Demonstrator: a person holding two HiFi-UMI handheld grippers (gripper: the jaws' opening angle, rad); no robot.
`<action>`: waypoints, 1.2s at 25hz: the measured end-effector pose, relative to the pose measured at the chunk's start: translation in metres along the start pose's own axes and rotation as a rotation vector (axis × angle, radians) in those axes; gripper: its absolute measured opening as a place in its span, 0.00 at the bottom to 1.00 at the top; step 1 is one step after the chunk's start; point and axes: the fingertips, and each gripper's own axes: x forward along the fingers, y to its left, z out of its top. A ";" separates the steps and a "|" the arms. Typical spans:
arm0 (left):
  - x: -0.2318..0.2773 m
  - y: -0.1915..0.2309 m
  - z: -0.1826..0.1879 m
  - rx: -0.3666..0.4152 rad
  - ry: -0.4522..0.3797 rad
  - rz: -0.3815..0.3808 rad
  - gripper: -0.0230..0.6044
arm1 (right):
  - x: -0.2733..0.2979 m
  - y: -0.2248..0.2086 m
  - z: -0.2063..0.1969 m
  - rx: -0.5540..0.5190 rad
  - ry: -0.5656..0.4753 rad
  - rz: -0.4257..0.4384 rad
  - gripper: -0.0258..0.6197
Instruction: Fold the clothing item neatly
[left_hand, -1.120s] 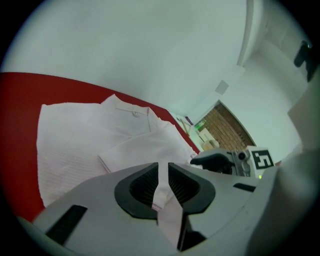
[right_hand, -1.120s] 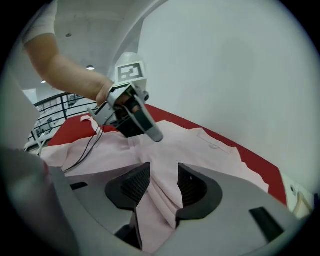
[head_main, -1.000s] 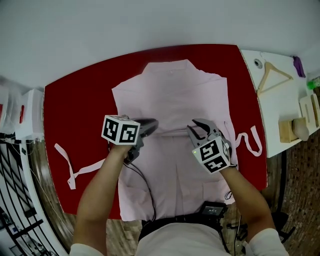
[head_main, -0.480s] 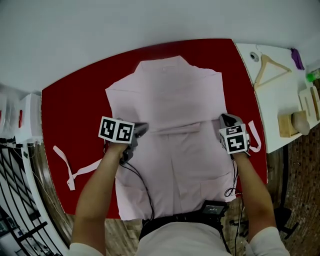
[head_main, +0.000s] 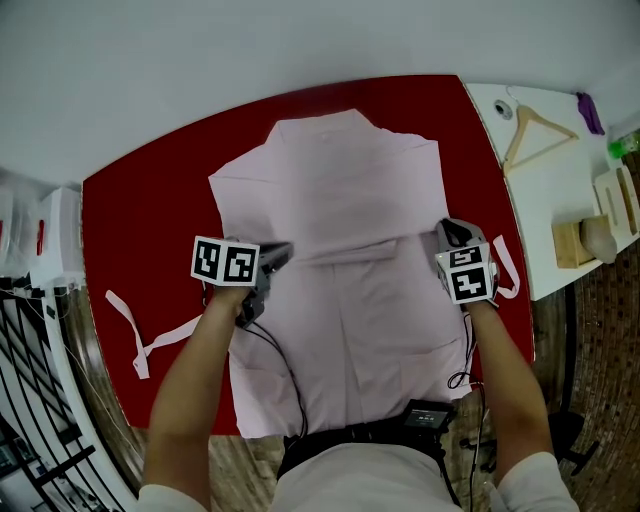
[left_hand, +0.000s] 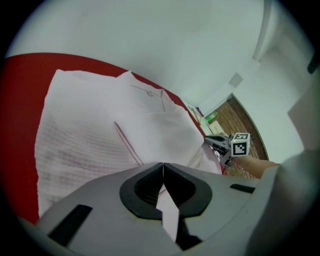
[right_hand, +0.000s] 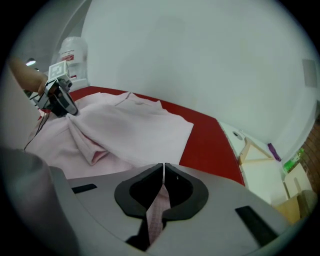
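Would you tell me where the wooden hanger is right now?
In the head view, the wooden hanger lies upper right on the white side table, just past the red table's right edge.

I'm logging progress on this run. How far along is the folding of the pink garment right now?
Done: the pink garment lies spread flat on the red table. In hand: the left gripper and right gripper are both shut on its cloth at mid-length, one near each side. To do: no finished fold shows yet, so every fold remains, and the ties trail loose on both sides.
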 end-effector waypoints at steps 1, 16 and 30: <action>-0.003 -0.004 0.001 0.010 -0.017 -0.005 0.05 | -0.005 -0.001 0.005 -0.008 -0.024 -0.011 0.07; -0.091 -0.062 -0.009 -0.005 -0.324 -0.075 0.05 | -0.089 -0.032 -0.026 -0.015 -0.044 -0.048 0.07; -0.133 -0.114 -0.081 -0.054 -0.549 0.024 0.05 | -0.115 -0.103 -0.115 0.063 -0.002 -0.048 0.21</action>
